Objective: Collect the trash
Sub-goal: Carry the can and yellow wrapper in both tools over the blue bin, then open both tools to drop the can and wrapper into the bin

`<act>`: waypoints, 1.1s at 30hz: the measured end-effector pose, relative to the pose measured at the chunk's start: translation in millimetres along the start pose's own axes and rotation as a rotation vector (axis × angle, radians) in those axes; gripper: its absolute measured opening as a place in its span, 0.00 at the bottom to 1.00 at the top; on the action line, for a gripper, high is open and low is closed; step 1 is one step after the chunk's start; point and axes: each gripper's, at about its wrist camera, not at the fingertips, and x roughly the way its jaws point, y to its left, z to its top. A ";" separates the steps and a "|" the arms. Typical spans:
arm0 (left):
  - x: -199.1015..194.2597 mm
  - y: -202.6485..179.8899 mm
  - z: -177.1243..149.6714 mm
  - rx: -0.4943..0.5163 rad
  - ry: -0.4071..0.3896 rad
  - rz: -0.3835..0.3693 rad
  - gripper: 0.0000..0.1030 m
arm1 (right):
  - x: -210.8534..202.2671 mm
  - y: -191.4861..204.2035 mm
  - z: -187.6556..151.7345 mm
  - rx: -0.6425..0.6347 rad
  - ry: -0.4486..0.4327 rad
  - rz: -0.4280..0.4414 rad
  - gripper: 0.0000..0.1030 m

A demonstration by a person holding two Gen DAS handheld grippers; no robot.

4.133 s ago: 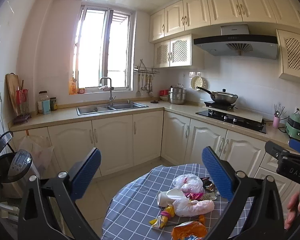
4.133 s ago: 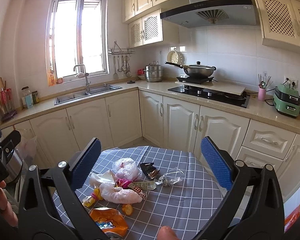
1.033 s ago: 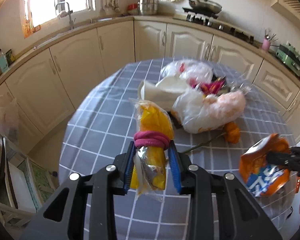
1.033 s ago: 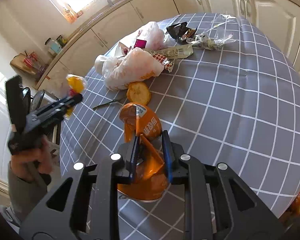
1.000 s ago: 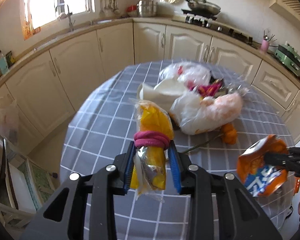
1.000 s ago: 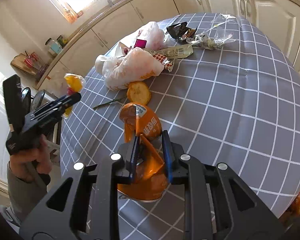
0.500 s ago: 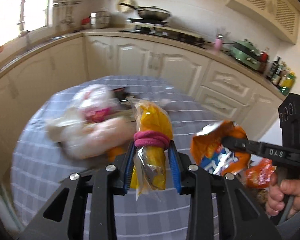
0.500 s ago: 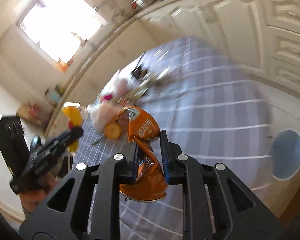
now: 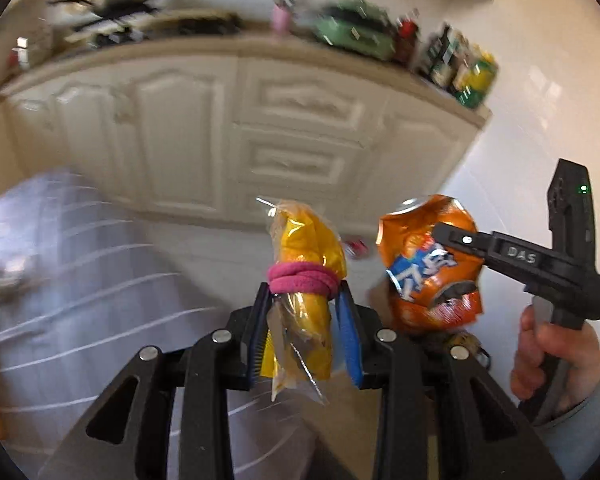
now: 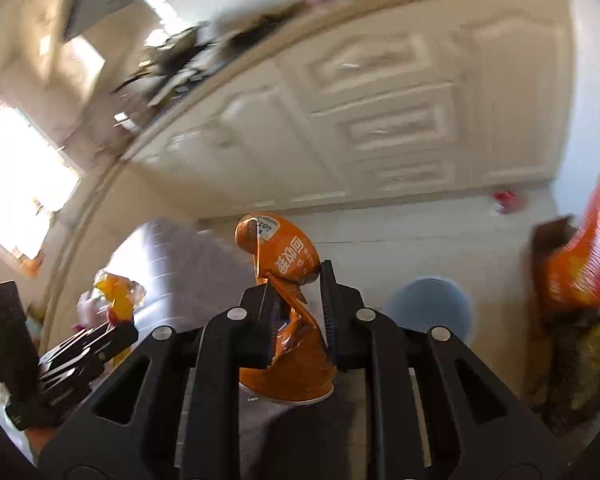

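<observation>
The left gripper (image 9: 305,330) is clamped on a yellow clear-plastic packet bound with a pink band (image 9: 304,268). The right gripper (image 10: 296,312) is pinched nearly shut on a crumpled orange foil snack bag (image 10: 284,276), just right of the packet in the left view. Beyond the bag, on the floor, stands a round pale-blue bin (image 10: 430,310); cream cabinets (image 9: 292,120) lie behind, blurred.

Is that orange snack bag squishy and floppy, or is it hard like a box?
Probably floppy: the orange snack bag is crumpled and pinched thin where the right gripper is shut on it. It looks light too, likely near empty, since its top stands up unsupported. The shiny foil might be a little slippery.
</observation>
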 end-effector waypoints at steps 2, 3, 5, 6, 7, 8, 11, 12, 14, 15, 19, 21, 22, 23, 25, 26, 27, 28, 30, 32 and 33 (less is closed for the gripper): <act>40.9 -17.5 3.6 0.022 0.070 -0.011 0.31 | 17.6 -30.5 -1.7 0.044 0.025 -0.045 0.18; 58.9 -25.4 4.1 0.032 0.100 -0.012 0.31 | 27.7 -43.1 -0.5 0.059 0.039 -0.060 0.18; 98.1 -37.9 2.8 0.047 0.176 -0.017 0.31 | 49.2 -66.2 -3.3 0.094 0.076 -0.091 0.18; 118.6 -43.4 1.1 0.055 0.216 -0.016 0.31 | 60.8 -74.4 -5.1 0.111 0.093 -0.102 0.18; 133.2 -46.2 0.5 0.055 0.248 -0.018 0.31 | 69.2 -83.4 -5.6 0.127 0.108 -0.107 0.18; 153.6 -48.8 -1.4 0.055 0.289 -0.019 0.31 | 81.7 -92.2 -6.1 0.147 0.127 -0.115 0.18; 197.6 -54.1 -2.7 0.043 0.363 -0.019 0.31 | 105.4 -106.2 -9.1 0.179 0.156 -0.134 0.18; 209.8 -55.2 -2.3 0.035 0.387 -0.031 0.31 | 112.6 -109.0 -8.3 0.188 0.161 -0.131 0.19; 222.9 -51.8 -2.1 0.028 0.426 -0.046 0.32 | 122.6 -114.6 -7.2 0.210 0.171 -0.129 0.20; 226.8 -50.0 -2.5 0.033 0.440 -0.044 0.41 | 127.1 -117.7 -6.4 0.216 0.179 -0.134 0.21; 226.3 -43.4 4.9 0.012 0.395 -0.002 0.87 | 135.6 -127.8 -5.2 0.251 0.189 -0.130 0.62; 224.2 -39.0 7.2 0.010 0.390 0.020 0.89 | 133.3 -127.4 -5.1 0.242 0.168 -0.136 0.79; 222.2 -37.8 8.3 0.012 0.390 0.021 0.89 | 132.8 -127.9 -5.2 0.248 0.169 -0.131 0.79; 218.7 -36.3 9.5 0.014 0.383 0.026 0.89 | 131.8 -128.7 -5.3 0.254 0.167 -0.132 0.79; 212.7 -34.4 10.3 0.016 0.366 0.042 0.89 | 127.1 -129.4 -5.8 0.260 0.156 -0.136 0.82; 207.4 -33.6 11.7 0.014 0.353 0.041 0.89 | 123.9 -129.4 -6.3 0.265 0.150 -0.141 0.87; 202.5 -33.4 12.5 0.013 0.345 0.037 0.89 | 120.4 -128.9 -6.7 0.267 0.143 -0.149 0.91; 197.4 -33.8 13.7 0.015 0.335 0.035 0.89 | 118.1 -128.2 -6.9 0.267 0.138 -0.153 0.92; 184.6 -35.7 16.6 0.025 0.306 0.042 0.89 | 111.2 -124.0 -8.1 0.262 0.130 -0.159 0.94; 171.3 -38.0 17.7 0.036 0.282 0.047 0.89 | 104.2 -118.2 -9.4 0.256 0.120 -0.172 0.94; 165.6 -39.2 18.8 0.041 0.269 0.050 0.89 | 100.3 -114.6 -10.0 0.253 0.114 -0.174 0.94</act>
